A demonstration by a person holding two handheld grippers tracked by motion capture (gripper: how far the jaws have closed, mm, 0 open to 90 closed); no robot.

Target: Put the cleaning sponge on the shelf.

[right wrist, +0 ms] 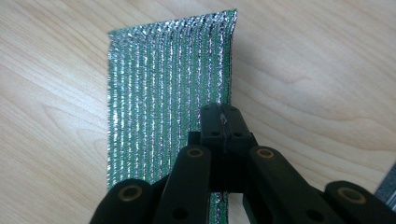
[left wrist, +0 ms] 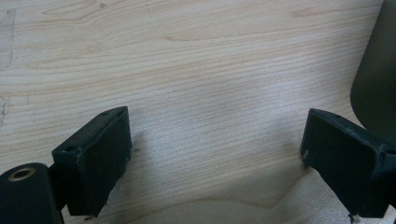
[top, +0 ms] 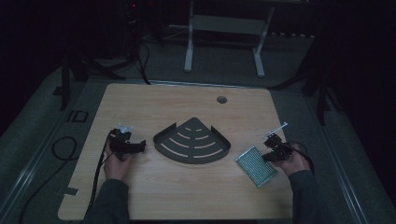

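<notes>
- Dim room, dark floor all round; pale wood-grain counter [top: 154,196] with a round cable hole near its far edge. White frame legs stand on the floor beyond it.
- Right tool [right wrist: 223,122]: jaws drawn fully together, pads meeting on the right long edge of a shiny green ribbed sheet [right wrist: 168,88]. Grip sits close to the near end of that edge, so the tool is clamped on the sheet.
- In the high view the same sheet [top: 255,165] lies flat near the counter's right front, set at a slant, with the right tool [top: 270,156] at its right side and the person's hand behind it.
- Left tool [left wrist: 215,149]: jaws spread wide, bare wood between them, nothing held or touched by the pads. In the high view it [top: 140,145] rests low over the counter at the left front, pointing toward the middle.
- Dark fan-shaped slotted tray [top: 192,141] sits mid-counter between the two tools, apart from both; its curved rim [left wrist: 373,79] cuts into the right edge of the left gripper view.
- Hard to make out: the high view is dark, so the jaw gaps cannot be read there. Whether the sheet is lifted off the wood at the gripped edge I cannot tell.
- Cut off: the near end of the sheet is hidden under the right tool's linkage; both forearms leave the bottom of the high view.
</notes>
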